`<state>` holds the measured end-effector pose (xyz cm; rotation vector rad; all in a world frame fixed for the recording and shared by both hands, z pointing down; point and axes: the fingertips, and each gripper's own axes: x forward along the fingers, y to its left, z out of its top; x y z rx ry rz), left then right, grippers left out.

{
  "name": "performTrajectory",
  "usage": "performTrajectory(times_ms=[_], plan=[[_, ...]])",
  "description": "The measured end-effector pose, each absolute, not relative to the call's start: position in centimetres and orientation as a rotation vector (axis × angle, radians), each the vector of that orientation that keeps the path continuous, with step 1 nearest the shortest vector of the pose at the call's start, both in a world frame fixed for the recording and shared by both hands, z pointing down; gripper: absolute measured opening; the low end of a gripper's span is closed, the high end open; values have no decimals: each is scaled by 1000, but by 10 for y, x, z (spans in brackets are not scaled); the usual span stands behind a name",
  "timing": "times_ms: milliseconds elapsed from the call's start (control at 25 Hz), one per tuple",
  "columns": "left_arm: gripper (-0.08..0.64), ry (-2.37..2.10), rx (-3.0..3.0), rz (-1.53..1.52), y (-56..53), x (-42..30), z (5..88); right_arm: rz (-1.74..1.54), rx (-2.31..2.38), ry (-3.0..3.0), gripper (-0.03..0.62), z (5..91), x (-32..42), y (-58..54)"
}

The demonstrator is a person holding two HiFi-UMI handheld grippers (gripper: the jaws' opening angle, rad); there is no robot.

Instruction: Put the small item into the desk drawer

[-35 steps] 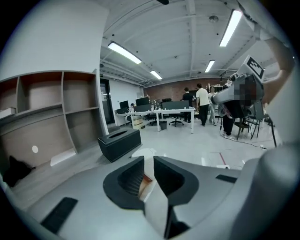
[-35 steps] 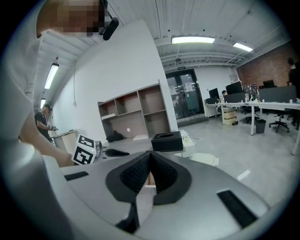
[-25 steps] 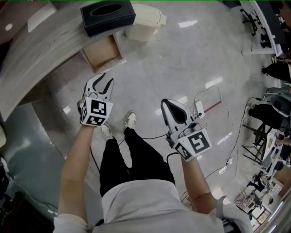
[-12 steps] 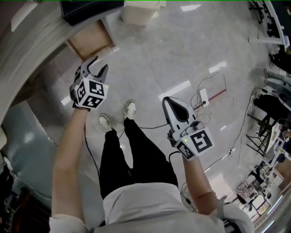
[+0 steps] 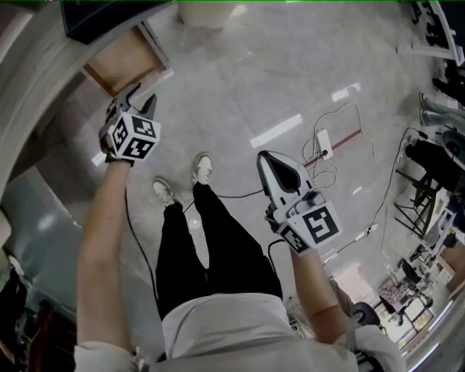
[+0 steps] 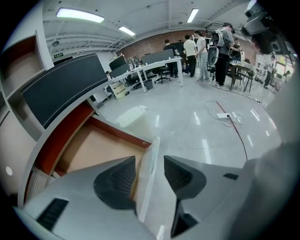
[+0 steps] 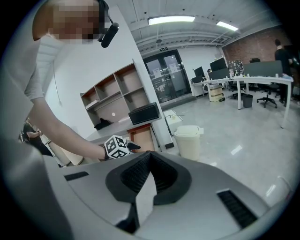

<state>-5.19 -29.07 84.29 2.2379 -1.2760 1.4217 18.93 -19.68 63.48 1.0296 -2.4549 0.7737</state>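
Note:
The desk drawer (image 5: 116, 73) stands pulled out, its pale wooden bottom (image 6: 93, 150) bare where I can see it. My left gripper (image 5: 139, 94) hovers at the drawer's near corner with its jaws wide apart. In the left gripper view (image 6: 149, 161) the drawer's white front panel (image 6: 149, 187) runs along the gap between the pads, and neither pad presses on it. My right gripper (image 5: 265, 161) hangs over the floor at the right, apart from the desk, fingertips together (image 7: 149, 153). No small item shows in any view.
A black box (image 5: 94, 14) sits on the curved desk (image 5: 29, 87) above the drawer. A pale bin (image 5: 207, 11) stands on the floor beside it. A power strip with cables (image 5: 323, 142) lies to the right. My shoes (image 5: 203, 167) are below the drawer.
My left gripper has moved up and left to the drawer's corner, and its jaws have spread wider. The right gripper has hardly moved.

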Motion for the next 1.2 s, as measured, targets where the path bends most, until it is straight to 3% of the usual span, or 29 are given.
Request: performTrajectory(times_ms=[400,680,1200], plan=[[193,-1286,2195,1464,-295,-50,857,793,1022,-2439,22,644,196,-206],[75,-1327,2158,1471,-297,-54,857,790,995,-2436,21,646,190,-210],[44,-1245,2191,1594,-291,-50,861,806,1028,-2463,21,641,181,-204]])
